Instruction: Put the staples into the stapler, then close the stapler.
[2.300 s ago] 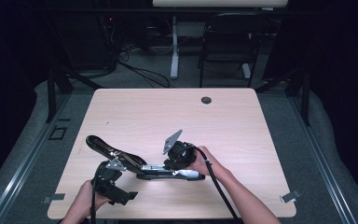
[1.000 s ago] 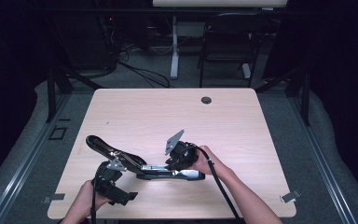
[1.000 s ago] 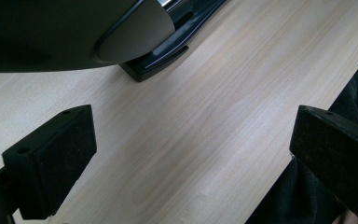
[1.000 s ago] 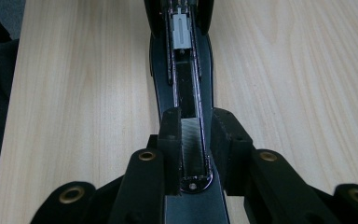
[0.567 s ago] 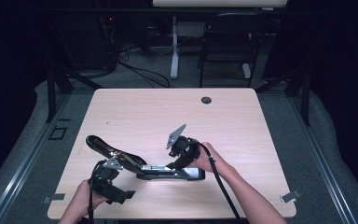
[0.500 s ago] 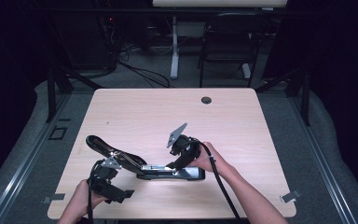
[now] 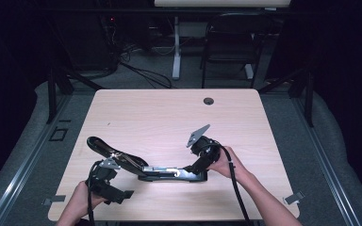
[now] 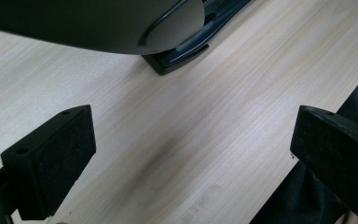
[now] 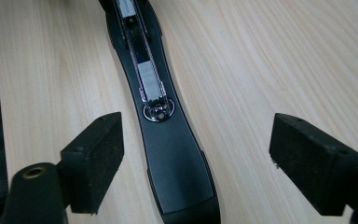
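black plastic long stapler (image 7: 146,165), lid swung open, lay on the pale wood counter (image 7: 169,117) near its front edge. long axis ran left-right in the high view: base and staple channel flat toward the right hand, lid angled up and away at left. right claw (image 9: 193,154) sat over the base's right end, jaws having just opened wide, base (image 9: 177,158) between the pads, untouched, running straight away from it. left claw (image 8: 186,154) wide too, empty, with the lid's rounded tip (image 8: 121,23) just ahead. right claw looked nearer for a re-grip.
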A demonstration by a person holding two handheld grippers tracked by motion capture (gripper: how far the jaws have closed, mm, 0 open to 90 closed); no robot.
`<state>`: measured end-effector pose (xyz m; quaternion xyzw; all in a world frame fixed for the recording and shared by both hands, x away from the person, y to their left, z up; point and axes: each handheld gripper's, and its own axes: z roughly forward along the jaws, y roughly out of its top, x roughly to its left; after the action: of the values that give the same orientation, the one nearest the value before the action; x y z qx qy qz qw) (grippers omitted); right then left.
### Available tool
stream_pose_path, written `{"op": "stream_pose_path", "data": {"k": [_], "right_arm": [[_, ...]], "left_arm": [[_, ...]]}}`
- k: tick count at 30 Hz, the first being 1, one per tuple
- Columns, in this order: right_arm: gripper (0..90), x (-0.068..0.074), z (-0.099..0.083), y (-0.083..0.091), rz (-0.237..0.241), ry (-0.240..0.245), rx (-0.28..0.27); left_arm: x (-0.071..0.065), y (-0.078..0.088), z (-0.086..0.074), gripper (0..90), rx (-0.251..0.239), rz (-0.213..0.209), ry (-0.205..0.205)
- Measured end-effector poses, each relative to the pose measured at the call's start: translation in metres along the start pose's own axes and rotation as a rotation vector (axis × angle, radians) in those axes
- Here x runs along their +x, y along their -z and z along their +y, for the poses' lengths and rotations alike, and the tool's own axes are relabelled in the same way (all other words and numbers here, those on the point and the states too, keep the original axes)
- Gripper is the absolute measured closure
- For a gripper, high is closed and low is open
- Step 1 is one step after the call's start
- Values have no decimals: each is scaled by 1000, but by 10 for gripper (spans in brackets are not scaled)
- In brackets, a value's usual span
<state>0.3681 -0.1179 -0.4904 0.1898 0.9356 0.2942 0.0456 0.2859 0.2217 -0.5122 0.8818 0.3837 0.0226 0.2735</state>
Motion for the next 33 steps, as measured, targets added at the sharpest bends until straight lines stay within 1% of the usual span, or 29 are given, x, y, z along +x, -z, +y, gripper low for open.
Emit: {"op": "stream_pose_path", "data": {"k": [2,5,10,13,14,15,16,17,18,20,21,22,23,24,25,26,30,31,32,33], "right_arm": [[152,0,-2,3,0,-11,-2],[147,0,-4,7,-15,-21,-1],[147,-1,-10,12,-40,-33,-1],[151,-2,-16,13,-61,-35,30],[151,-2,-16,13,-61,-35,30],[152,-2,-19,13,-60,-47,39],[152,-2,-20,13,-64,-54,34],[152,-2,-21,14,-71,-57,48],[153,-2,-21,14,-74,-60,44],[158,-2,-21,16,-82,-60,43],[162,-2,-21,17,-98,-59,40],[170,-2,-21,18,-103,-69,39],[179,-3,-21,18,-109,-67,39],[182,-3,-21,18,-117,-83,32],[188,-4,-21,18,-115,-78,43],[193,-4,-22,18,-114,-87,38],[225,-4,-23,19,-132,-82,53],[232,-4,-23,19,-136,-84,49],[246,-4,-23,20,-136,-84,54],[258,-4,-24,19,-138,-89,49]], "left_arm": [[2,1,-1,2,-5,4,9],[5,2,-2,2,-15,6,26],[7,3,-3,2,-20,5,36],[7,4,-3,2,-25,12,36],[7,4,-3,2,-25,12,36],[8,5,-3,2,-33,27,44],[9,6,-4,2,-39,32,55],[10,6,-4,3,-43,34,57],[11,8,-4,3,-33,35,49],[13,8,-5,4,-28,36,53],[13,8,-5,4,-24,34,57],[14,8,-6,7,-20,39,60],[15,8,-6,11,-15,39,65],[15,8,-7,15,-14,41,69],[16,8,-7,21,-10,39,71],[17,9,-8,28,-14,49,74],[19,11,-8,110,-17,62,86],[21,12,-9,117,-24,68,104],[21,12,-9,136,-24,68,104],[22,12,-9,151,-27,83,129]]}}
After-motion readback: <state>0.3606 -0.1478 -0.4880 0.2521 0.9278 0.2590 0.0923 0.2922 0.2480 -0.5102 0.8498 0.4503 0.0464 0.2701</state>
